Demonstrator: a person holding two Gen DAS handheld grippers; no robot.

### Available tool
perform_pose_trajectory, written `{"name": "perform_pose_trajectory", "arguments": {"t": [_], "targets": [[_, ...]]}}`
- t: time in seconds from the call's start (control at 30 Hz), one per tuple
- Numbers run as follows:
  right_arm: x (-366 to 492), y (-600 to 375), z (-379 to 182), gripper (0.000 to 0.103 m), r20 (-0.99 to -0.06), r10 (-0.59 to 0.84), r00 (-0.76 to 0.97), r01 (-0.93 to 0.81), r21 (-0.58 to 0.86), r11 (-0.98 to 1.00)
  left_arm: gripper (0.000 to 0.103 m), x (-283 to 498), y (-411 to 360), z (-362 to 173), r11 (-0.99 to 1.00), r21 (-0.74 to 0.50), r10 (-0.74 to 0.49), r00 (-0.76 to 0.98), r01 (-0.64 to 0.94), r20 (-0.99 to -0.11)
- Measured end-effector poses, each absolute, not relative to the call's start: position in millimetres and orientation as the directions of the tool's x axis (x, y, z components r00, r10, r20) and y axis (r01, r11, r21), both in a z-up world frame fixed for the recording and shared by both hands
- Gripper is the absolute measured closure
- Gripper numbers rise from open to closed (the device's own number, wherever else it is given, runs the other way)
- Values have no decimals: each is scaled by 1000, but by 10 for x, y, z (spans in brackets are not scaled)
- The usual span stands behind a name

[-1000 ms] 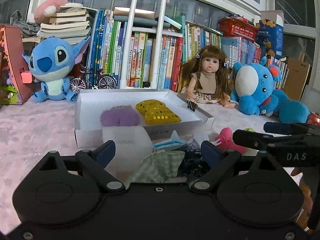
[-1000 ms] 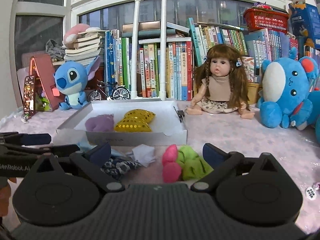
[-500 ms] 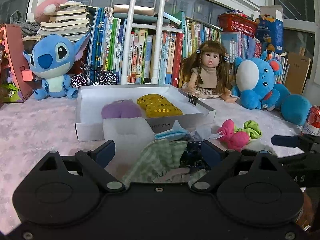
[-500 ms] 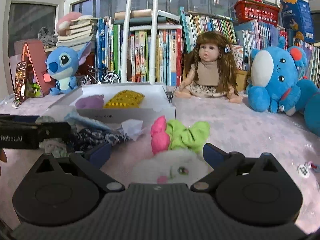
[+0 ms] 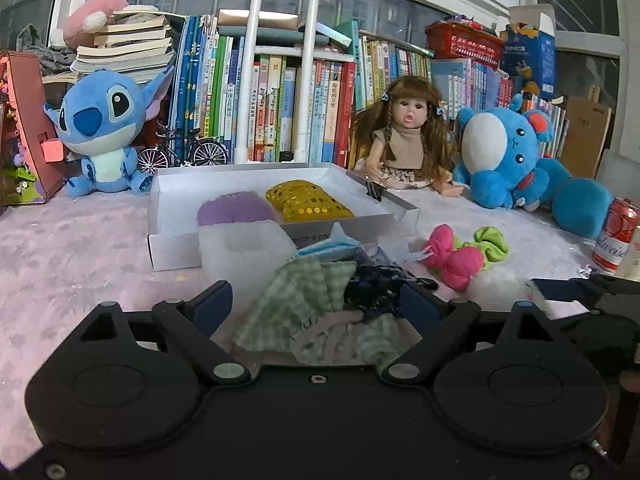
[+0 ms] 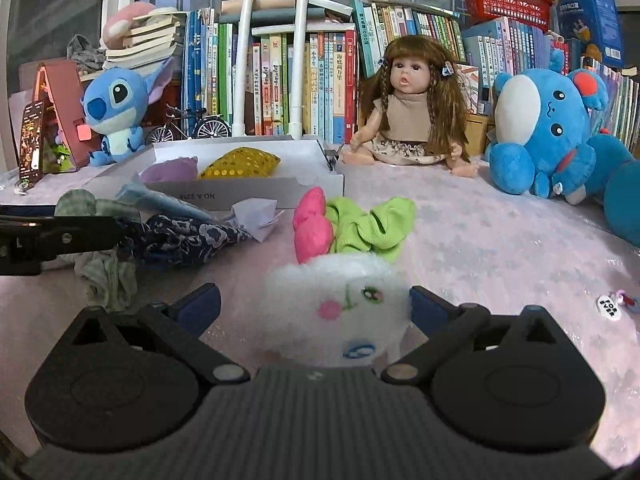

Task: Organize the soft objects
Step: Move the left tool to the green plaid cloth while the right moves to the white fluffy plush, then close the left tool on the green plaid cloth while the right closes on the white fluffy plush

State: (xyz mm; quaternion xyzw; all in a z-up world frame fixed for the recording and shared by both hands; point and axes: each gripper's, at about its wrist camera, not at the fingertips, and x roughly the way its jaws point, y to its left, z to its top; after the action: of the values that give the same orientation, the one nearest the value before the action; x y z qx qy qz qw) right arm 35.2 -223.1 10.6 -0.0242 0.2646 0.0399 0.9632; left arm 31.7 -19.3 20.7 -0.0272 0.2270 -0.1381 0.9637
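The right gripper point(image 6: 314, 306), jaws wide open, straddles a fluffy white plush face point(image 6: 340, 312) lying on the pink tablecloth point(image 6: 500, 248). Closing low around its middle should give a firm hold. The left gripper point(image 5: 316, 304), also wide open, frames crumpled green checked cloth point(image 5: 304, 300). The shallow white cardboard box point(image 5: 176, 200) behind holds a sequinned yellow pouch point(image 5: 308, 202).

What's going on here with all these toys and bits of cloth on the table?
Someone is sorting soft things into a white box with two handheld grippers. A purple plush and a yellow sequin pouch already lie inside. The left gripper sits open around a green checked cloth. The right gripper is open around a white fluffy toy. A pink and green scrunchie waits on the table.
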Motion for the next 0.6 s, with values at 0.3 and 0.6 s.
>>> {"name": "perform_pose_trajectory", "arguments": {"t": [0.3, 0.6], "targets": [[381, -2258, 88, 0, -526, 60, 848, -73, -3, 997, 31, 152, -153, 178, 949, -165, -314, 836, 268, -449], [404, -2230, 76, 0, -542, 42, 840, -62, -20, 998, 32, 266, -209, 91, 952, -185, -303, 824, 243, -479]]}}
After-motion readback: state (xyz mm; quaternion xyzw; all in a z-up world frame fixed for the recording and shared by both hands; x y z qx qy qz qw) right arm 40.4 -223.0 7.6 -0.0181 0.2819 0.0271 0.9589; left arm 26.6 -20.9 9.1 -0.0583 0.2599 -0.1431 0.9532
